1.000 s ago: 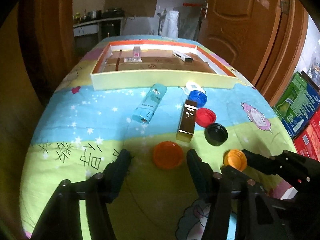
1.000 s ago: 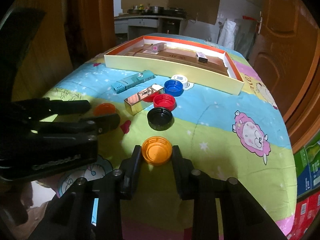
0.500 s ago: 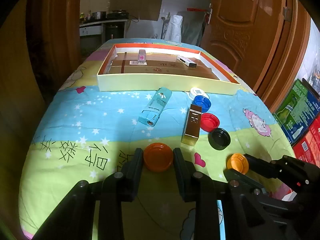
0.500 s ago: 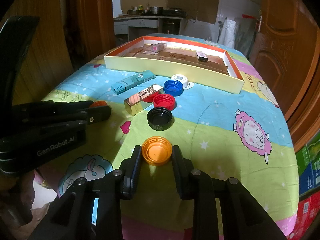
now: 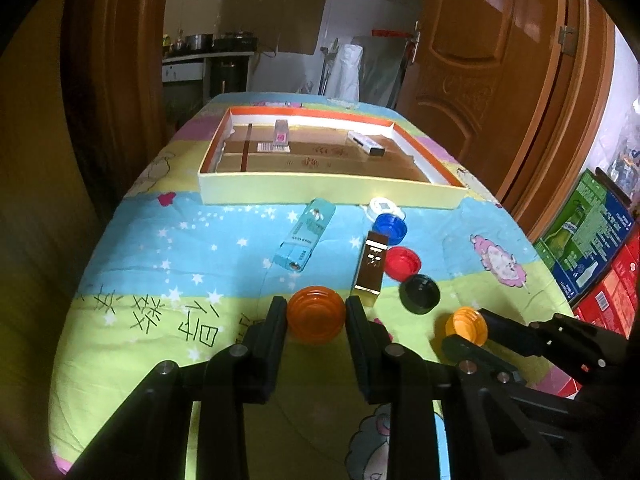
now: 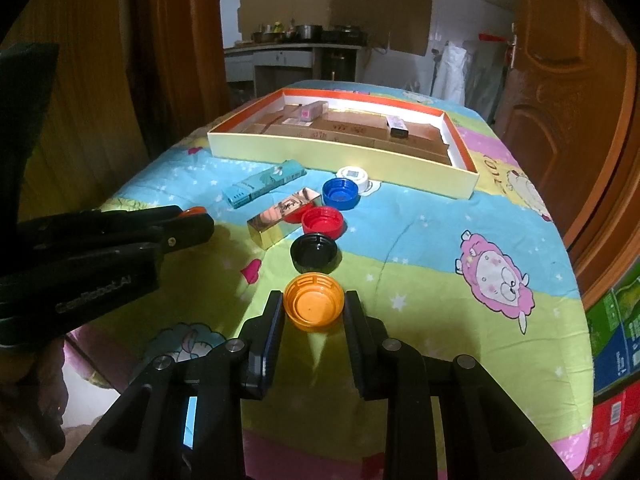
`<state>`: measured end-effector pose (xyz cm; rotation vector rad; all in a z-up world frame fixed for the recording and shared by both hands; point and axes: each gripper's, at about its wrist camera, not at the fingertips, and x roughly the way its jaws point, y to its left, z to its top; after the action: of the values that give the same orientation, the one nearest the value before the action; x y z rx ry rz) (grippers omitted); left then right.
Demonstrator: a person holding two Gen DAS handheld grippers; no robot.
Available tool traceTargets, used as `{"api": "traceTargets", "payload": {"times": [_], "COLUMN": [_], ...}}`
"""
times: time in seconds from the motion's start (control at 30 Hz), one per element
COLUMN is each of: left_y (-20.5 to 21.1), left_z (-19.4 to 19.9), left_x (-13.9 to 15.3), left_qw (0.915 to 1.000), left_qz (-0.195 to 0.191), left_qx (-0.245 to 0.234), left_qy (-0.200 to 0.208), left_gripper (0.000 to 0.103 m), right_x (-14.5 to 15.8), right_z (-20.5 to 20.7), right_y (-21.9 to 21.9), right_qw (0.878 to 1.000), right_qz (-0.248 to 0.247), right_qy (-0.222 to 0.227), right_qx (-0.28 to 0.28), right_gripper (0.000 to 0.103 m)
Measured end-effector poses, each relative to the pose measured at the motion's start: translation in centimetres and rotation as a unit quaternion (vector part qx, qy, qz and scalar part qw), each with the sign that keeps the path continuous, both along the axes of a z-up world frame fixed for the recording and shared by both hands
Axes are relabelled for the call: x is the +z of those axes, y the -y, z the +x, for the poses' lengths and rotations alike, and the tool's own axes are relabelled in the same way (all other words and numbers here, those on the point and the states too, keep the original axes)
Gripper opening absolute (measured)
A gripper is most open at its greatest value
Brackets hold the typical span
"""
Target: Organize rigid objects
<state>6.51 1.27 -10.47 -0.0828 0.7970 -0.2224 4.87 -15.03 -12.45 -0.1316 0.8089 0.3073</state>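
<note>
— Tongs on the left: what changed from a second ago?
— The left tongs (image 5: 316, 314) stood wide apart around the dark orange cap (image 5: 316, 314) then; now they are clamped on its sides. The right tongs (image 6: 314, 306) grip the yellow-orange cap (image 6: 314, 306) as before, open side up.
— Any writing?
— "GenRobot.AI", I think, on the left tool's body in the right view, dim there. Black characters are printed on the cloth (image 5: 160, 320).
— What lies around?
— Ahead on the bench: black cap (image 5: 419, 294), red cap (image 5: 402, 263), blue cap (image 5: 390, 226), white lid (image 5: 382, 206), gold box (image 5: 372, 270), teal box (image 5: 306, 236). Beyond them, a shallow tray (image 5: 320, 192) holds two small boxes.
</note>
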Motion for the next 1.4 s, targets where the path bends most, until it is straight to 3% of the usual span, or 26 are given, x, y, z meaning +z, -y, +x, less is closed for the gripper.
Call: {"api": "traceTargets", "payload": {"times": [0.53, 1.4], "left_y": [0.3, 1.4], "left_z": [0.6, 5.7], "left_x": [1.1, 2.4], "left_qw": [0.9998, 0.9997], "left_qz": [-0.014, -0.013], "left_qx": [-0.009, -0.01], "left_qy": [0.012, 0.016], "left_gripper": [0.03, 0.03], "right_x": [1.9, 2.7], "right_z": [0.7, 6.5], "right_y": [1.5, 2.6], "right_qw": [0.999, 0.998], "right_qz": [0.026, 0.047], "right_qy": [0.013, 0.015], "right_qx": [-0.015, -0.026], "right_gripper": [0.03, 0.03]}}
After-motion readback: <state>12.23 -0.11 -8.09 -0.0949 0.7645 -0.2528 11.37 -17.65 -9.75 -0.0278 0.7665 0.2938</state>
